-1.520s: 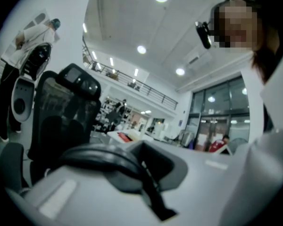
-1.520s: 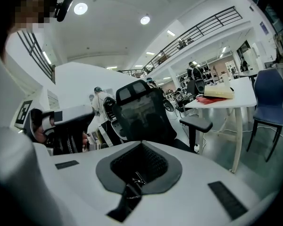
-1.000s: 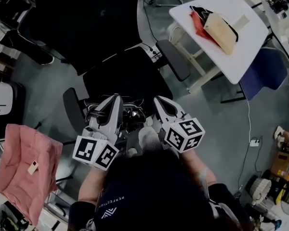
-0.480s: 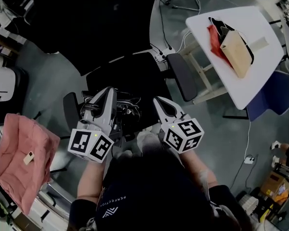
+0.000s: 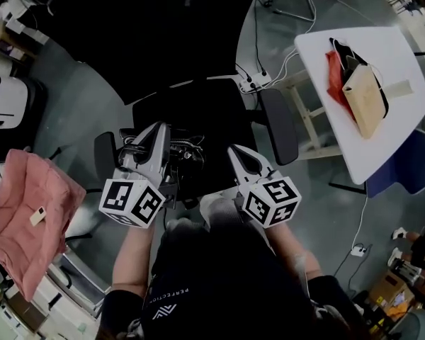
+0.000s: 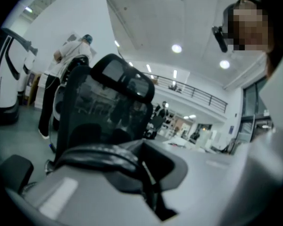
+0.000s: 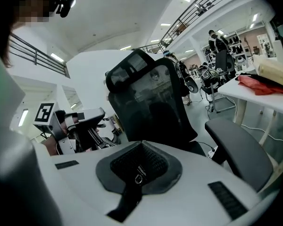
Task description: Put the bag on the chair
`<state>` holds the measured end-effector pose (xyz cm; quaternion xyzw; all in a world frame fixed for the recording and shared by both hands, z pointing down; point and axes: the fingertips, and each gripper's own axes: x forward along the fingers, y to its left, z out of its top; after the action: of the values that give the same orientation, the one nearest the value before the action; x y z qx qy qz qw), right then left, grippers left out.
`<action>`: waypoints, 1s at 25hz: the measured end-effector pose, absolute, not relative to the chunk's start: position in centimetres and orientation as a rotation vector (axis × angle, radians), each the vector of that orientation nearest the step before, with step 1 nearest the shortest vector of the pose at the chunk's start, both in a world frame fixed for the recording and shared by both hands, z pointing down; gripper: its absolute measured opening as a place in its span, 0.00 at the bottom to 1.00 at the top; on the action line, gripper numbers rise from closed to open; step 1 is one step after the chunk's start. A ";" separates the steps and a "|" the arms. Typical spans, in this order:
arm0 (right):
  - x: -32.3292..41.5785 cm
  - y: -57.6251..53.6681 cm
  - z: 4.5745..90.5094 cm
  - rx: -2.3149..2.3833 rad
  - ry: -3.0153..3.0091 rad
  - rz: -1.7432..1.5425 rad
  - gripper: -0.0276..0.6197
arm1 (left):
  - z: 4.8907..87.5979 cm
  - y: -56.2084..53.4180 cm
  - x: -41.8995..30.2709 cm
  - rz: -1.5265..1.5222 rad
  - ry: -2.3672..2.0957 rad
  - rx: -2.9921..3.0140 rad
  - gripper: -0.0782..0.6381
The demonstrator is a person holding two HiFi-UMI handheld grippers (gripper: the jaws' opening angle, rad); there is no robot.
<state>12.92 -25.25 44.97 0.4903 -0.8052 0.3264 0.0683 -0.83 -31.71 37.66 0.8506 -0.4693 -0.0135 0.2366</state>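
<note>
The bag [image 5: 365, 99], tan with black straps, lies on the white table [image 5: 397, 41] at the right, partly over a red cloth [image 5: 333, 76]. In the right gripper view the bag [image 7: 276, 72] shows at the far right edge. The black office chair [image 5: 198, 115] stands straight ahead of me with nothing on its seat. My left gripper [image 5: 156, 129] and right gripper [image 5: 236, 151] are held side by side low over the seat's near edge, both shut and holding nothing. The chair's mesh back [image 6: 104, 105] fills the left gripper view beyond its closed jaws [image 6: 148, 185].
The chair's right armrest [image 5: 278, 126] stands between the seat and the table; the left armrest [image 5: 104, 154] is beside my left gripper. A pink cloth [image 5: 25, 218] lies at the far left. Cables and a power strip [image 5: 251, 83] lie on the floor behind the chair.
The head view has swung, so the table and bag sit further right and the chair more centred. My left gripper has drifted slightly left. Both grippers stay shut.
</note>
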 end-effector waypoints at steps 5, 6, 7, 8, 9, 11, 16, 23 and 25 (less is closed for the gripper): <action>13.0 -25.5 45.8 1.445 -2.413 1.003 0.04 | 40.2 -32.2 -1.5 0.003 -1.324 2.270 0.12; 13.0 -25.6 45.9 1.437 -2.414 1.007 0.04 | 40.5 -32.2 -1.6 0.008 -1.332 2.268 0.12; 12.9 -25.6 46.0 1.429 -2.415 1.009 0.04 | 40.7 -32.2 -1.7 0.014 -1.344 2.273 0.12; 12.8 -25.7 46.1 1.421 -2.417 1.010 0.04 | 40.8 -32.3 -1.8 0.021 -1.353 2.280 0.12; 12.8 -25.7 46.3 1.415 -2.418 1.011 0.04 | 40.9 -32.4 -1.9 0.027 -1.358 2.282 0.12; 12.7 -25.8 46.5 1.406 -2.420 1.016 0.04 | 41.3 -32.6 -2.0 0.044 -1.362 2.275 0.12; 12.3 -25.9 46.6 1.386 -2.432 1.024 0.04 | 42.6 -32.7 -2.4 0.091 -1.391 2.244 0.12; 12.1 -25.4 46.8 1.364 -2.442 1.031 0.04 | 44.0 -32.1 -2.9 0.139 -1.433 2.214 0.12; 12.0 -25.1 47.0 1.353 -2.442 1.030 0.04 | 44.3 -31.7 -3.0 0.159 -1.437 2.200 0.12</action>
<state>11.98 -25.14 46.99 0.4532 -0.8178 0.3450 0.0827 -3.01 -31.70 44.35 0.8089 -0.5281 0.0585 0.2517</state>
